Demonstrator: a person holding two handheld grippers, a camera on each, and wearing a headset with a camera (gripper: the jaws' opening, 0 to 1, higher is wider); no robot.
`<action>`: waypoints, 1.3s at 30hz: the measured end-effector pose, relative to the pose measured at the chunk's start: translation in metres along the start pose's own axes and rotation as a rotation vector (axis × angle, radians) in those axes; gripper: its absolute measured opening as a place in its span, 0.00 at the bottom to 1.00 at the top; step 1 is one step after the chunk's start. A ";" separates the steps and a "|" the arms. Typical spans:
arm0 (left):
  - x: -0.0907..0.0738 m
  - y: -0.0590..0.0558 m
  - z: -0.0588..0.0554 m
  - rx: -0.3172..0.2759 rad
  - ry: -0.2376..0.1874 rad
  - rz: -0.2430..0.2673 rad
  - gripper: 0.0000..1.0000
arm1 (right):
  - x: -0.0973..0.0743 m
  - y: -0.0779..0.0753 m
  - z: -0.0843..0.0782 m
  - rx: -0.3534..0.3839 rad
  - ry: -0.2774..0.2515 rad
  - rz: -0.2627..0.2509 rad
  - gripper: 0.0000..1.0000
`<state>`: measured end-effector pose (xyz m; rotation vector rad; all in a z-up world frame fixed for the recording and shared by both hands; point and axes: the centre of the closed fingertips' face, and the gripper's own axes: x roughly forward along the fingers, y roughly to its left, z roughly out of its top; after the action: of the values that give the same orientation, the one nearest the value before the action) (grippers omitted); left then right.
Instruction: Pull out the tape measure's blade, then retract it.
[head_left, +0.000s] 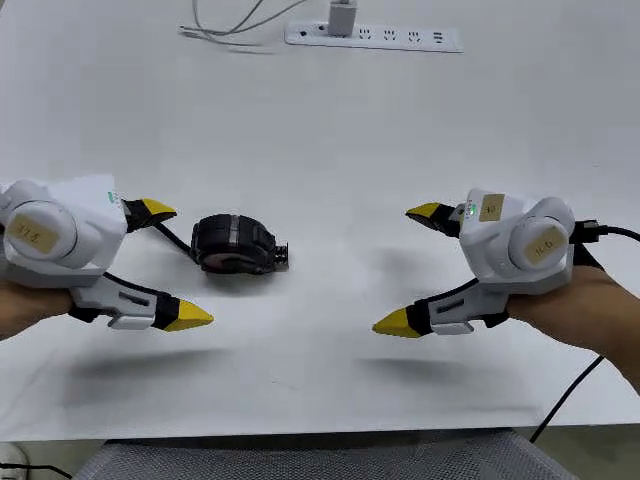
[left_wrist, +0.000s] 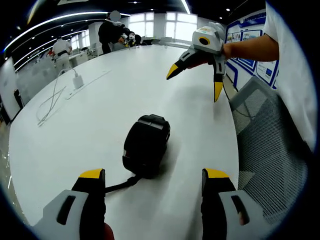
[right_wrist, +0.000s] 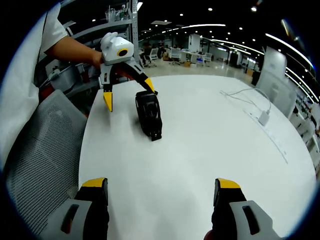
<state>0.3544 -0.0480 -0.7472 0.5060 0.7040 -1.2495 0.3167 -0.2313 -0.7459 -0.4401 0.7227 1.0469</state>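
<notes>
Judging by its build, the tape measure (head_left: 235, 243) should handle as a compact, rigid and fairly dense lump. The hard case will not give under the jaws, but it may skate on the smooth white table (head_left: 330, 140) if pushed rather than clamped. The blade, by my guess thin springy steel, would stay stiff over a short pull and snap back hard when let go, so the case needs a firm hold across its two flat sides. The small end hook (head_left: 283, 256) is the natural place to pinch for the pull.

It is a black, rounded case with a grey band over the top. It lies left of centre on the table, hook end pointing right, and the blade looks fully wound in. A dark strap (head_left: 172, 236) trails from its left end toward the left gripper (head_left: 178, 263).

That gripper hangs just left of the case, jaws spread wide and holding nothing, its far jaw close by the strap. The right gripper (head_left: 405, 268) hangs well apart to the right, jaws likewise spread and empty, facing the hook end. At the far edge lies a white power strip (head_left: 375, 37).
</notes>
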 end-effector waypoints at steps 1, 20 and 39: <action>0.001 0.000 0.001 -0.003 0.001 -0.007 0.74 | 0.001 0.000 0.000 0.002 -0.002 0.001 0.85; 0.021 0.012 0.004 0.044 0.047 -0.067 0.42 | 0.012 0.000 0.003 0.014 -0.016 0.019 0.84; 0.031 0.013 0.004 0.102 0.090 -0.074 0.30 | 0.019 -0.004 0.007 0.017 -0.036 0.011 0.83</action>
<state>0.3724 -0.0680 -0.7674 0.6273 0.7427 -1.3433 0.3279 -0.2170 -0.7549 -0.4018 0.7025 1.0555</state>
